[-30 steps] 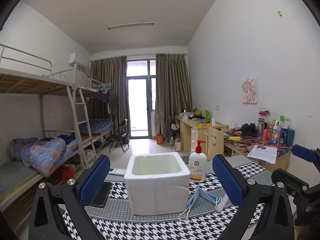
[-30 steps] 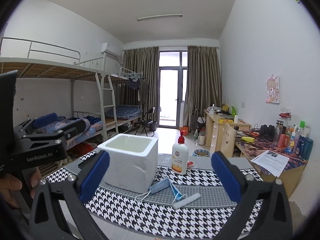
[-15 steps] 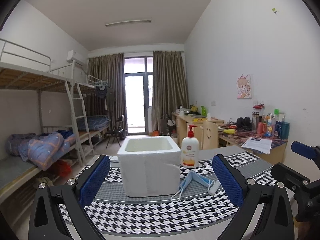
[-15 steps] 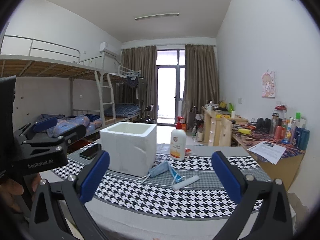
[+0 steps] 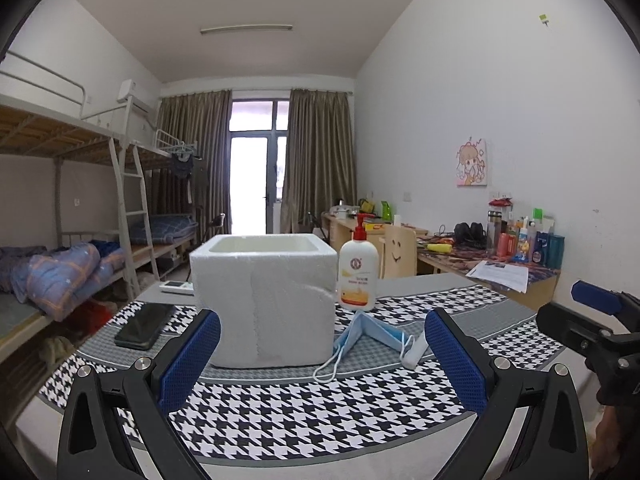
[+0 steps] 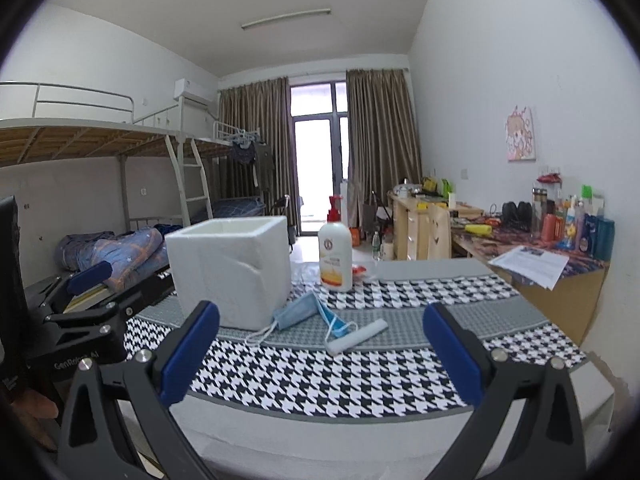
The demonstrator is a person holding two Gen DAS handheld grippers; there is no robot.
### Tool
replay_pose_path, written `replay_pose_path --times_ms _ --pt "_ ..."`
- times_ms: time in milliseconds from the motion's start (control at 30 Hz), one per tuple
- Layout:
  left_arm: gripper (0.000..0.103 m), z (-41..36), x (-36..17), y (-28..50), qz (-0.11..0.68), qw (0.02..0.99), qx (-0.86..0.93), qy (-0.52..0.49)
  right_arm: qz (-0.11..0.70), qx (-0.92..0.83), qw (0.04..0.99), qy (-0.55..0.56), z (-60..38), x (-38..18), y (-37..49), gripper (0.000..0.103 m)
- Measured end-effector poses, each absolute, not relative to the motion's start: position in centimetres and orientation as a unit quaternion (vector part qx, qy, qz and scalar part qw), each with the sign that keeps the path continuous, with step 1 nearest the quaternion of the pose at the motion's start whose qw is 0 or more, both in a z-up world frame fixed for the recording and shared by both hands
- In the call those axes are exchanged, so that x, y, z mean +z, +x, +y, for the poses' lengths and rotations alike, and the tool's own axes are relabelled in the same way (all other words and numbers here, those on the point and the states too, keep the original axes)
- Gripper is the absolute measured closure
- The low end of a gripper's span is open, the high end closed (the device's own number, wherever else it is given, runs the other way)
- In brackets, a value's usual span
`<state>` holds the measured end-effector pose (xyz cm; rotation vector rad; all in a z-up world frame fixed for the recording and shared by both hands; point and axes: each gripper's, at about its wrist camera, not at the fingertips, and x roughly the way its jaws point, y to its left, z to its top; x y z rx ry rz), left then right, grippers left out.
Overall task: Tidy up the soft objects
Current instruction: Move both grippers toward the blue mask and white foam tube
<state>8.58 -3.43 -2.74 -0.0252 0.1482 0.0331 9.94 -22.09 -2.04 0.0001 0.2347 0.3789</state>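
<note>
left gripper (image 5: pixel 322 354) spread, lower than earlier, foam box (image 5: pixel 264 296) just ahead | right gripper (image 6: pixel 320 350) spread, pulled back from surface (image 6: pixel 360 380) | face mask (image 6: pixel 308 314) ahead, beside box

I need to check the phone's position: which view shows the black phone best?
The left wrist view: the black phone lies in full view on the checked cloth, left of the foam box. In the right wrist view, it is not visible.

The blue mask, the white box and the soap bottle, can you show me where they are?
mask (image 6: pixel 298 313), right wrist view, on its folded blue cloth.
box (image 5: pixel 264 300), left wrist view, on its front wall.
soap bottle (image 5: pixel 358 276), left wrist view, on its label.
</note>
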Motion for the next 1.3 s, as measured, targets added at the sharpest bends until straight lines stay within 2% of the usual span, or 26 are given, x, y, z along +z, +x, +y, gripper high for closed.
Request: replay_pose_path --times_ms 600,1300 --pt "0.001 -3.6 -5.4 12.0 0.122 0.992 -0.006 -0.022 0.149 0.173 0.973 -0.016 -21.8 -4.9 12.0 0.000" --pt "0.001 -6.3 -5.1 17.8 0.188 0.980 -0.067 0.009 0.186 0.144 0.972 -0.007 -23.9 -5.9 16.3 0.000"
